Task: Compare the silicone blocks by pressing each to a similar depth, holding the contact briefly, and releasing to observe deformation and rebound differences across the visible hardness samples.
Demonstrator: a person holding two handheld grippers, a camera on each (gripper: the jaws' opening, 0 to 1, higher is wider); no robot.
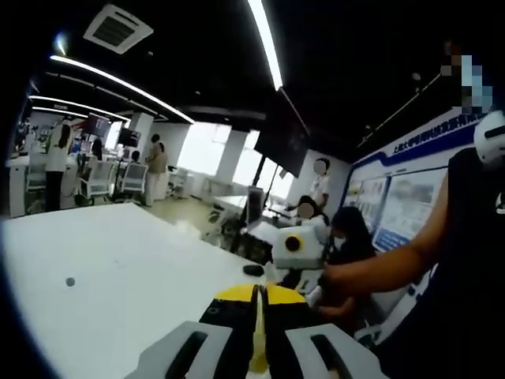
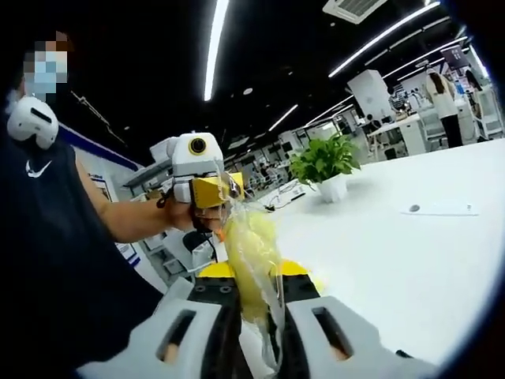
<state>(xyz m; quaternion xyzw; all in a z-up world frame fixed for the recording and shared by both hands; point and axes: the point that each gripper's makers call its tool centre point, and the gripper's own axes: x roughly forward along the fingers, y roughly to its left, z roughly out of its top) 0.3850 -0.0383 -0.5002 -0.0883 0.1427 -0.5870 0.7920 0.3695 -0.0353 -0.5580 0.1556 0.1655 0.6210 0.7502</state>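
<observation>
In the left gripper view the left gripper (image 1: 259, 332) has its jaws closed together on a thin yellow strip, the edge of a yellow bag (image 1: 258, 351) pinched between them. Ahead of it lies a white table (image 1: 102, 268), bare but for a small dark dot (image 1: 70, 281) on its surface. Beyond the table edge the right gripper (image 1: 300, 246) shows from the right, held in the person's hand (image 1: 341, 278), with the forearm and a dark sleeve crossing the right side and blocking much of the wall posters behind. Seated and standing people, chairs and monitors fill the far office. In the right gripper view the right gripper (image 2: 256, 316) is likewise closed on the yellow bag (image 2: 254, 260), a crinkled translucent plastic pouch that stretches upward to the left gripper (image 2: 215, 191), which grips its far end. What the pouch holds cannot be made out. It hides the space directly ahead of the jaws. To the right stand a potted plant (image 2: 325, 164) and a flat white sheet (image 2: 442, 209) on the table (image 2: 394, 260).
</observation>
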